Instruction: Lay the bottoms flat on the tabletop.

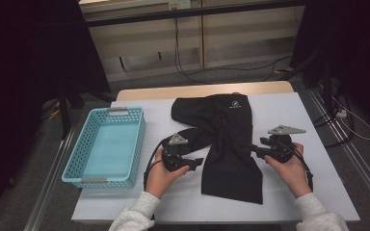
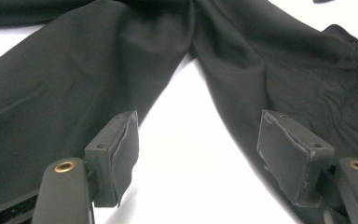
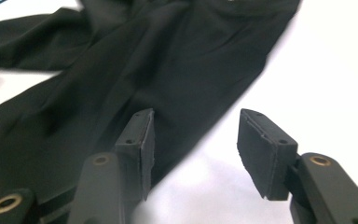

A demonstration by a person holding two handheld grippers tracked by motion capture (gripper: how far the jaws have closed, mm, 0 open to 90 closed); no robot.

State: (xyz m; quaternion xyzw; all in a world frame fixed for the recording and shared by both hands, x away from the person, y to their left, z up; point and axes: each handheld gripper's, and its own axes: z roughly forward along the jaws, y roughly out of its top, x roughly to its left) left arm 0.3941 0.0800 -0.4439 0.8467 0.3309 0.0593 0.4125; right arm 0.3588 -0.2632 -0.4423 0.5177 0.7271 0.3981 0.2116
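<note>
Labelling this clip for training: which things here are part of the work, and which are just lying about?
In the work:
black trousers
left gripper, open
right gripper, open
white cloth under the trousers

Lying about:
blue basket, nothing in it
cables on the floor beyond the table

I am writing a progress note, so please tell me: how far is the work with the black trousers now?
Done: the trousers lie on the white table, one leg crossed over the other. In hand: nothing; the left hand-held gripper and the right hand-held gripper are open beside the cloth, gripping none. Left: probably more folding, and perhaps putting them in the basket, which holds nothing.
</note>
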